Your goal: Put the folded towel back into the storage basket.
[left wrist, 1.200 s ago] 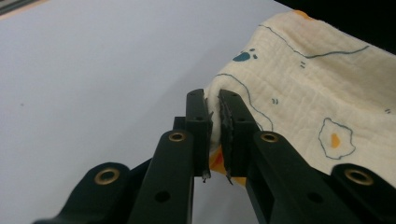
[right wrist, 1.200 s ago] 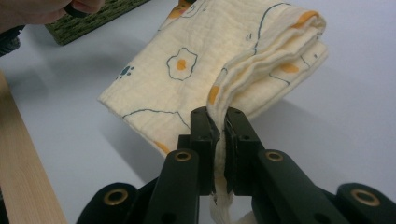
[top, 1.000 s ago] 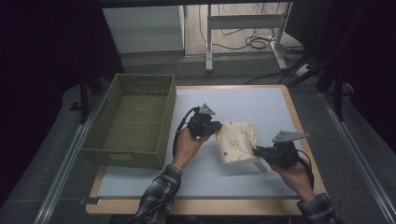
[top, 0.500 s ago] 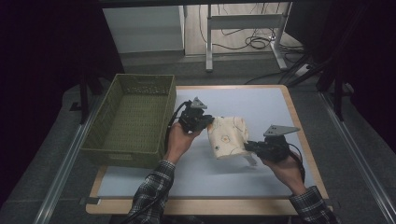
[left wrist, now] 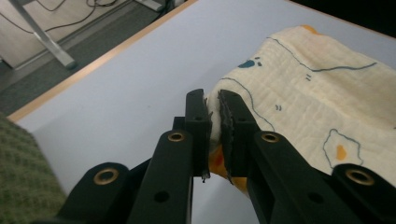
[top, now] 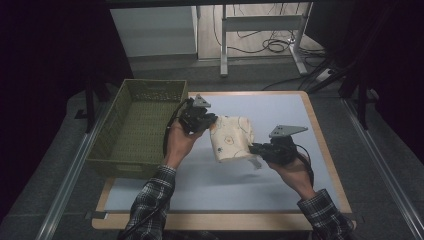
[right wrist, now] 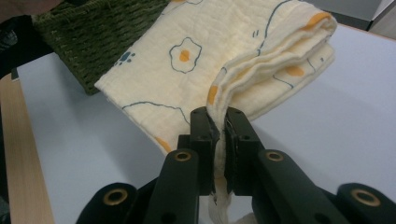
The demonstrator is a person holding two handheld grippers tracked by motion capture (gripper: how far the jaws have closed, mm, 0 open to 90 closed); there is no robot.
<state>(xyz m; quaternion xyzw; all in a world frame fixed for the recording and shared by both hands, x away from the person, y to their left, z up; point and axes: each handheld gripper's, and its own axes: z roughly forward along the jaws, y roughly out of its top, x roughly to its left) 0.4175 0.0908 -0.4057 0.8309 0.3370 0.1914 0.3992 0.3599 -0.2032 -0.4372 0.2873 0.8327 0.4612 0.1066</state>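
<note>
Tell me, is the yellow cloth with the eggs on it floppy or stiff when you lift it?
Probably floppy: the cloth sags between the left tool and the right tool, each shut on an edge. It looks light and soft, and its folded layers could slide apart.

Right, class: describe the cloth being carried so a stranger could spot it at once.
Start at the pale blue table, just right of the green basket. Between the left claw and right claw hangs the folded cloth: cream, quilted, printed with fried eggs.

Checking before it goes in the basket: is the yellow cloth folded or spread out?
Folded: the cloth shows stacked layers along its edge beside the right gripper.
</note>
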